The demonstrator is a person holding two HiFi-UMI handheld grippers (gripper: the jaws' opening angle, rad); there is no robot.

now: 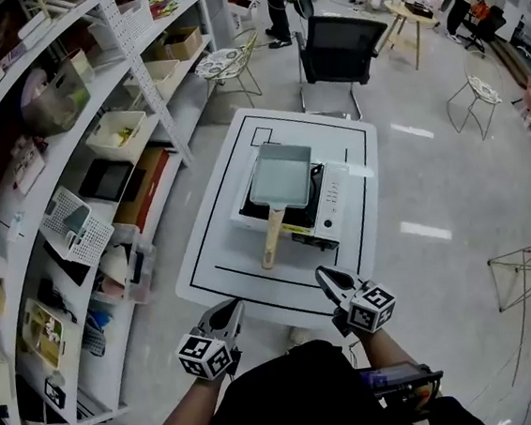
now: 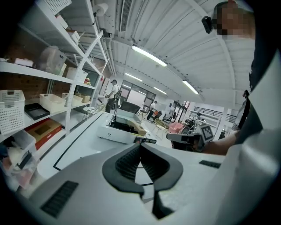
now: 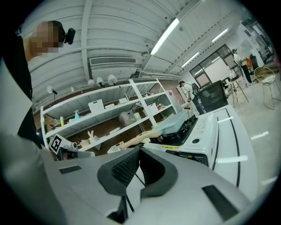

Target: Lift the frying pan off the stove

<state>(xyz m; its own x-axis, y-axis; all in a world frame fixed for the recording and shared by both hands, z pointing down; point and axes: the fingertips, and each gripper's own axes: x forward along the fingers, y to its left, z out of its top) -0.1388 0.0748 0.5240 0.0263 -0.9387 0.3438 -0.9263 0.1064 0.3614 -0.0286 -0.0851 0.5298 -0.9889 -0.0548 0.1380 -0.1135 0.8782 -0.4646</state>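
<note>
A square grey-blue frying pan (image 1: 280, 175) with a wooden handle (image 1: 272, 238) sits on a white portable stove (image 1: 333, 211), which stands on a white table (image 1: 216, 259). The handle points toward me. Both grippers hover at the table's near edge, short of the stove. My left gripper (image 1: 235, 307) is shut and holds nothing, and so is my right gripper (image 1: 322, 274). The left gripper view has the closed jaw tips (image 2: 140, 144) aimed at the pan (image 2: 124, 115). From the right gripper (image 3: 139, 149), the pan (image 3: 175, 119) and handle (image 3: 136, 139) lie just ahead.
A tall white shelving unit (image 1: 73, 180) with bins and boxes runs along the left of the table. A black office chair (image 1: 343, 48) stands beyond the table's far end, with a wire chair (image 1: 226, 65) beside it. A wire stand (image 1: 522, 274) is at the right.
</note>
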